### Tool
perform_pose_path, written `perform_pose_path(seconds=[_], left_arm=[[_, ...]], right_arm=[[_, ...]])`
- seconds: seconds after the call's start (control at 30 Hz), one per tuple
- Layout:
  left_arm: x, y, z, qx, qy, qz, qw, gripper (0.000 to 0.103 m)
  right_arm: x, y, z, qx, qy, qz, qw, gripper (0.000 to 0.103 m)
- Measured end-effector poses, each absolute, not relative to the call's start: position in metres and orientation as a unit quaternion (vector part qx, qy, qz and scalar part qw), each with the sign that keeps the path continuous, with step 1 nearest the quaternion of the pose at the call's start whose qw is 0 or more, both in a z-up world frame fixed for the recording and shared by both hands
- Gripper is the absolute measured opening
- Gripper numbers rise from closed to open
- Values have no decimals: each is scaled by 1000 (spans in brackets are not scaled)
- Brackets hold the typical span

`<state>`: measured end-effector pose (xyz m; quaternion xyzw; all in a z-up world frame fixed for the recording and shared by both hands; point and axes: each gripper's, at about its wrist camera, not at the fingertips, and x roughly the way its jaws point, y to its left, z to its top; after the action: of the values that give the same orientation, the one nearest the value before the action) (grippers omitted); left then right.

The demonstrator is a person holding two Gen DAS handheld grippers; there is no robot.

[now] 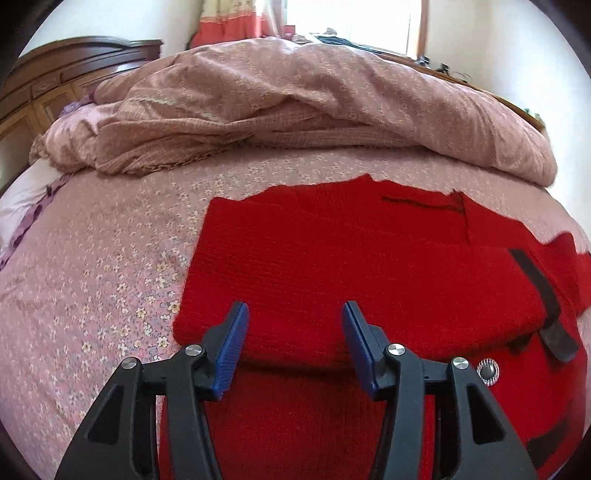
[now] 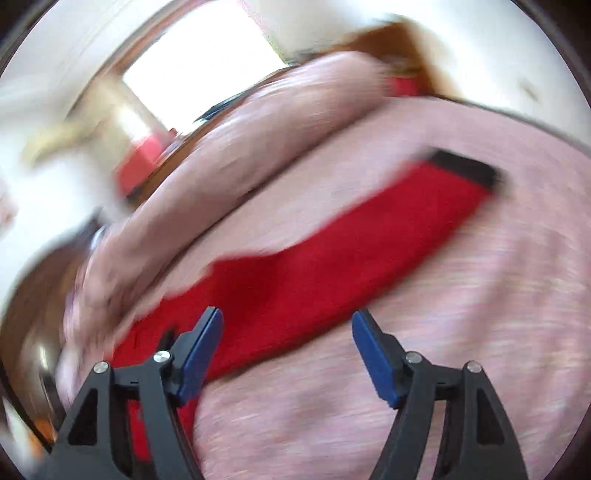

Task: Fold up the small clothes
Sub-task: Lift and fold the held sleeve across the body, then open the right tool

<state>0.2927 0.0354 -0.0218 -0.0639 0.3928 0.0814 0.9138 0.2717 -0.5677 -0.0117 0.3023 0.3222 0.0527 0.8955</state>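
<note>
A red knitted garment with black trim lies flat on the pink floral bedsheet, one part folded over across its middle. A round silver button shows near its lower right. My left gripper is open and empty, hovering just above the folded edge. In the blurred right wrist view, a red sleeve with a black cuff stretches out across the sheet. My right gripper is open and empty above the sleeve's near end.
A crumpled pink duvet is heaped along the far side of the bed. A dark wooden headboard stands at the left. A bright window and a curtain are behind the bed.
</note>
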Motion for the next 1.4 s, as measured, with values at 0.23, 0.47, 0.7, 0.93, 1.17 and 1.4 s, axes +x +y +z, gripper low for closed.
perform_pose_path(seconds=[0.23, 0.47, 0.7, 0.93, 1.17, 1.4], left_arm=[[300, 52, -24, -135, 397, 118, 900, 46], [299, 45, -29, -104, 402, 120, 902, 46], [297, 48, -27, -105, 407, 111, 900, 46], [294, 52, -25, -115, 408, 107, 899, 46], [287, 70, -7, -153, 397, 120, 897, 46], [263, 95, 20, -215, 401, 98, 885, 46]], right_arm=[[275, -706, -53, 502, 285, -18, 817, 76], [318, -714, -47, 442, 304, -38, 843, 76], [359, -707, -44, 366, 304, -35, 879, 74], [354, -701, -36, 371, 272, -77, 885, 11], [341, -630, 47, 301, 207, -31, 930, 11], [325, -488, 119, 235, 166, 75, 955, 11]])
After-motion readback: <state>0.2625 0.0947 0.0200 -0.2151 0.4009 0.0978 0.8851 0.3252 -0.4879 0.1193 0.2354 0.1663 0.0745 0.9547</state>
